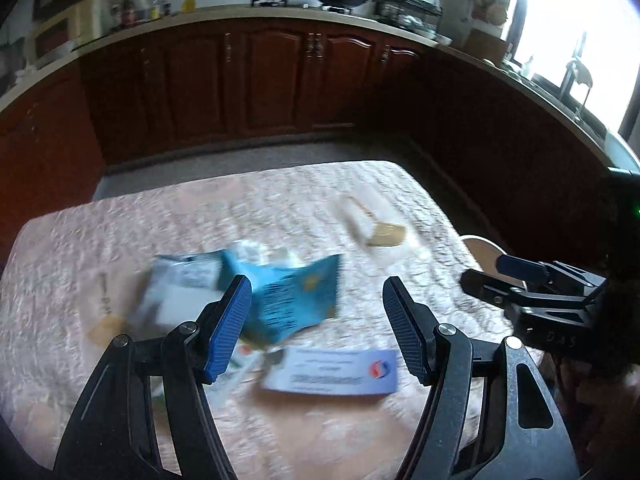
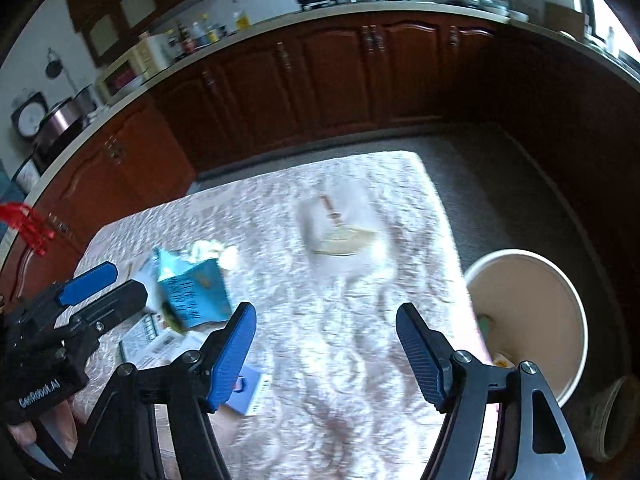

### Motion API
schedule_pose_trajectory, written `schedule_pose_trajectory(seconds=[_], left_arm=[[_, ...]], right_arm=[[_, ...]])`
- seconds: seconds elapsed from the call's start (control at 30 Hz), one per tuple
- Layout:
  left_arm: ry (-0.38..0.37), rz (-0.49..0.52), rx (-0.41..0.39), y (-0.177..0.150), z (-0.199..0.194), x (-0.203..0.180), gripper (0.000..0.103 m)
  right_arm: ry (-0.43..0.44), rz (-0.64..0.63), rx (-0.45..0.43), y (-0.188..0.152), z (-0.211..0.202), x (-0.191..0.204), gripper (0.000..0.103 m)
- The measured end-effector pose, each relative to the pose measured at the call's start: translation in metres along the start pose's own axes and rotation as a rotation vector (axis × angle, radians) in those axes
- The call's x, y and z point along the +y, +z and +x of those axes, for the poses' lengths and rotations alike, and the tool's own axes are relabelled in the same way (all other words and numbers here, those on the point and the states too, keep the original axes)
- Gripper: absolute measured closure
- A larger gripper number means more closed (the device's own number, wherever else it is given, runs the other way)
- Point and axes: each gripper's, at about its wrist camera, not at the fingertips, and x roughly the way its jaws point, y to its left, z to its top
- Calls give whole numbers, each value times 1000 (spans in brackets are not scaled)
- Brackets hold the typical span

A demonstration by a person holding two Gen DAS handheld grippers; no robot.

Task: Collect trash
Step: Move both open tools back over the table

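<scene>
While a few scraps already lie in the white bin [image 2: 560, 280] beside the table [image 1: 280, 192], most trash remains on the cloth, the crumpled blue carton [image 1: 288, 296] and flat white-blue box [image 1: 332, 372], with left gripper [image 1: 316, 328] and right gripper [image 2: 326, 344] both released, empty.

Window [image 1: 576, 20] glare at right; tabletop trash motion-blurred; dark, curved fisheye edges

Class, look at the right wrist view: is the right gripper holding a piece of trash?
No. The right gripper has its jaws apart with only the bare tablecloth showing between them.
</scene>
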Motion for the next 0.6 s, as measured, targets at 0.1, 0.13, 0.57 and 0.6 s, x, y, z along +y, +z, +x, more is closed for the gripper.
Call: schedule_pose_trajectory(seconds=[0.1, 0.13, 0.57, 0.6], left_arm=[[18, -43, 23, -2, -5, 34, 36], [26, -58, 32, -4, -6, 45, 36], [38, -144, 148, -34, 3, 124, 36], [34, -147, 156, -34, 6, 125, 36]], right_arm=[[22, -22, 9, 1, 5, 13, 31], [31, -29, 14, 1, 7, 18, 31], [111, -107, 109, 0, 49, 61, 30], [115, -119, 111, 1, 52, 66, 30]])
